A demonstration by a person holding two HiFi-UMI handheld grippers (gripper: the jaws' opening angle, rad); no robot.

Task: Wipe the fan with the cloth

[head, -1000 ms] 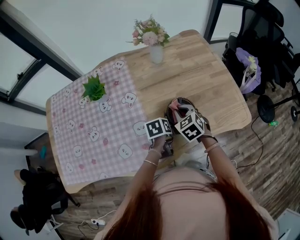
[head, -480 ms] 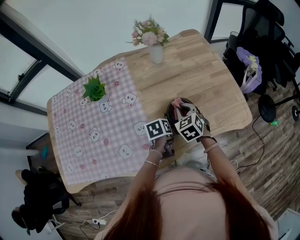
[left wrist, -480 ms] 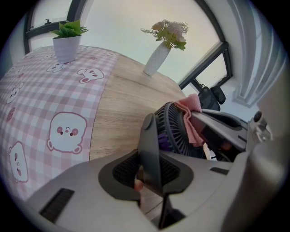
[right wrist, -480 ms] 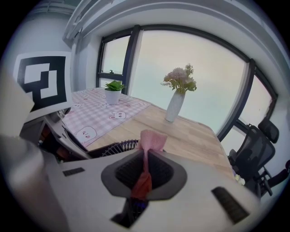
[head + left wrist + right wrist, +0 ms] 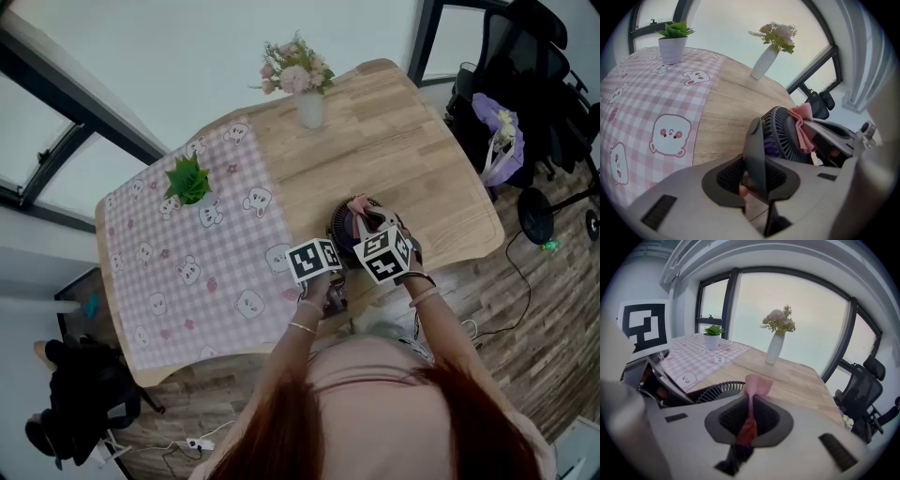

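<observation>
On the wooden table [image 5: 403, 150], near its front edge and just beside the checked tablecloth [image 5: 187, 272], stands the small dark fan [image 5: 783, 133] with a round ribbed grille. Your left gripper [image 5: 757, 180] is closed on the fan's upright frame, and your right gripper [image 5: 750, 416] pinches the pink cloth [image 5: 754, 387] against the grille. Well apart, a white vase [image 5: 310, 108] holds flowers and a pot [image 5: 671, 49] holds a green plant.
</observation>
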